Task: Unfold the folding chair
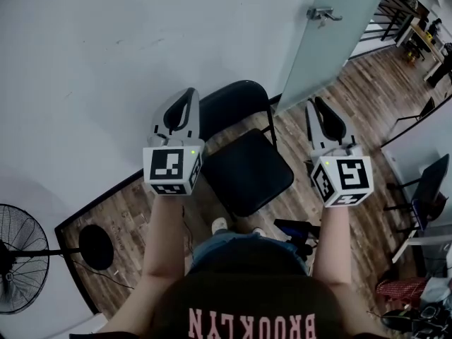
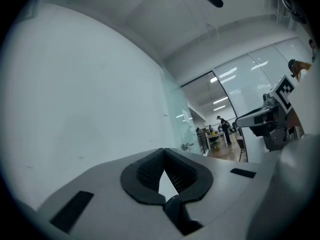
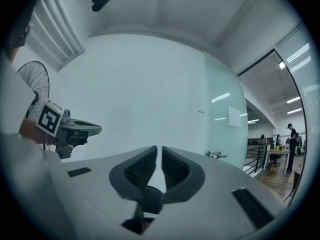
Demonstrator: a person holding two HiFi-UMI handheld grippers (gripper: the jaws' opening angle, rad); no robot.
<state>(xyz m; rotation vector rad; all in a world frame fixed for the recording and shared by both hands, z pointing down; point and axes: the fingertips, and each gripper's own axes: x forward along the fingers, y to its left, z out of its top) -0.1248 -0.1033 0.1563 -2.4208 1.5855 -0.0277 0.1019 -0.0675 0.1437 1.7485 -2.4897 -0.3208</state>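
The black folding chair (image 1: 247,171) stands unfolded on the wood floor, its seat flat and its backrest (image 1: 233,101) toward the white wall. My left gripper (image 1: 189,92) is held up over the chair's left side, shut and empty, and its pads (image 2: 150,171) meet at the tips. My right gripper (image 1: 311,104) hangs over the chair's right side with nothing in it. Its pads (image 3: 175,169) are drawn together with only a thin slit between them. Neither gripper touches the chair. Each gripper view also shows the other gripper from the side, pointing level at the wall.
A frosted glass door with a lever handle (image 1: 321,13) stands at the right of the wall. A floor fan (image 1: 21,260) and a round black base (image 1: 95,246) are at the lower left. More black chairs (image 1: 431,182) and clutter sit at the right edge.
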